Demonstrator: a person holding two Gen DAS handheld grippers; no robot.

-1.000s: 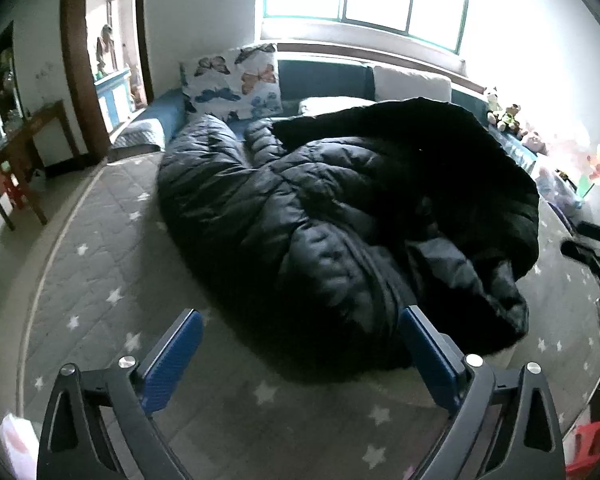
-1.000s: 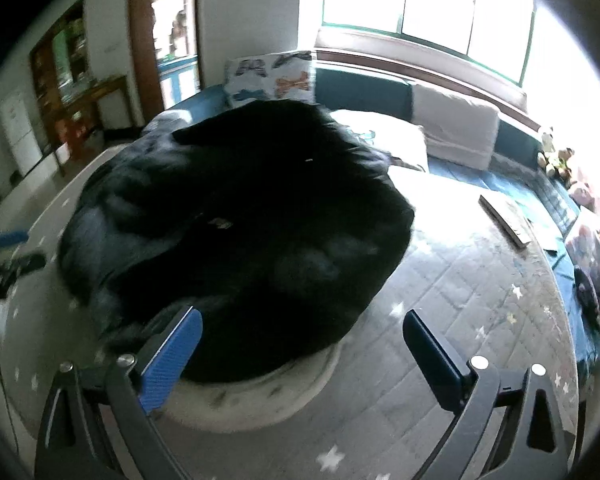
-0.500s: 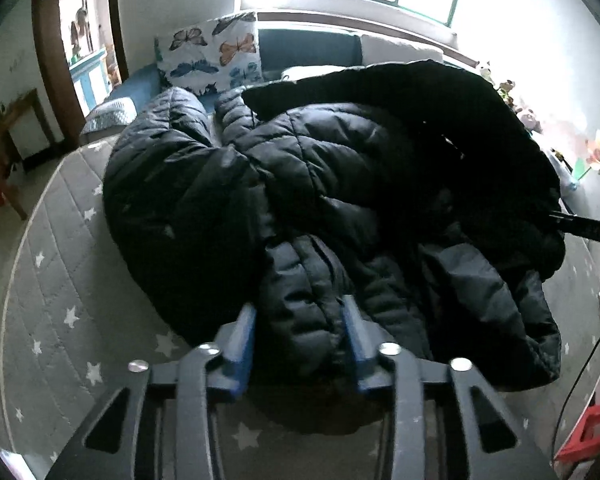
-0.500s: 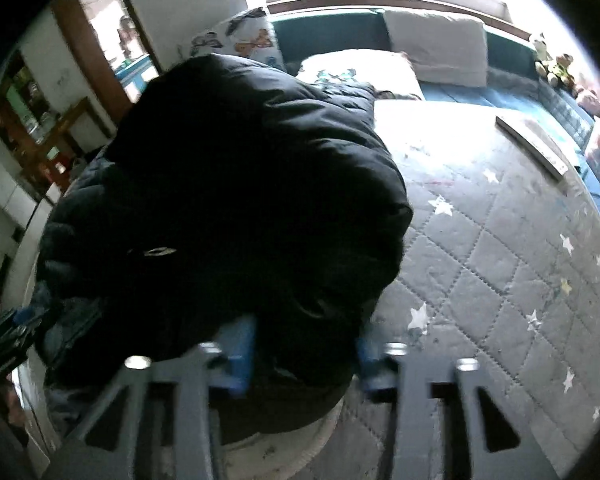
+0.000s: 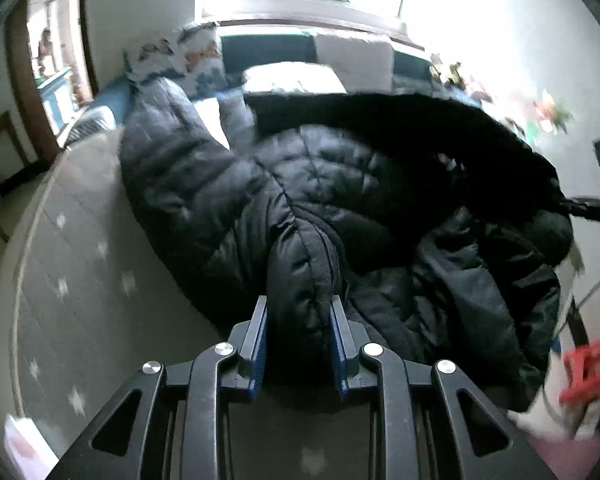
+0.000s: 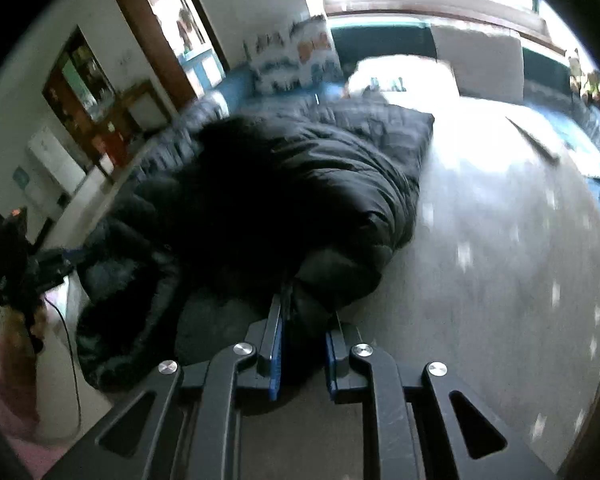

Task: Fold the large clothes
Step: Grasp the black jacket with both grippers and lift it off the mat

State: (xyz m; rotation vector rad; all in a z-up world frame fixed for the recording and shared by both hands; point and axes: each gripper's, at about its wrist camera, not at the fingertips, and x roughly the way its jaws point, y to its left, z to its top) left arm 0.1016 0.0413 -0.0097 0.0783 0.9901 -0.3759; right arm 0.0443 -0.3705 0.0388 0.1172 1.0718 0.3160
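Left wrist view: black quilted puffer coat (image 5: 340,200), heaped on the grey star-printed quilted mattress (image 5: 80,280), filled the centre. Left gripper (image 5: 298,312), at 6 o'clock, had just been closing; its blue pads pinched a thick fold of the coat's hem. Butterfly-print pillow (image 5: 180,56) lay at 11 o'clock.

Right wrist view: right gripper (image 6: 304,320), likewise just closing, clamped a narrower fold of the same coat (image 6: 300,184), which spread toward 11 o'clock; bare mattress (image 6: 500,240) lay at 3 o'clock.
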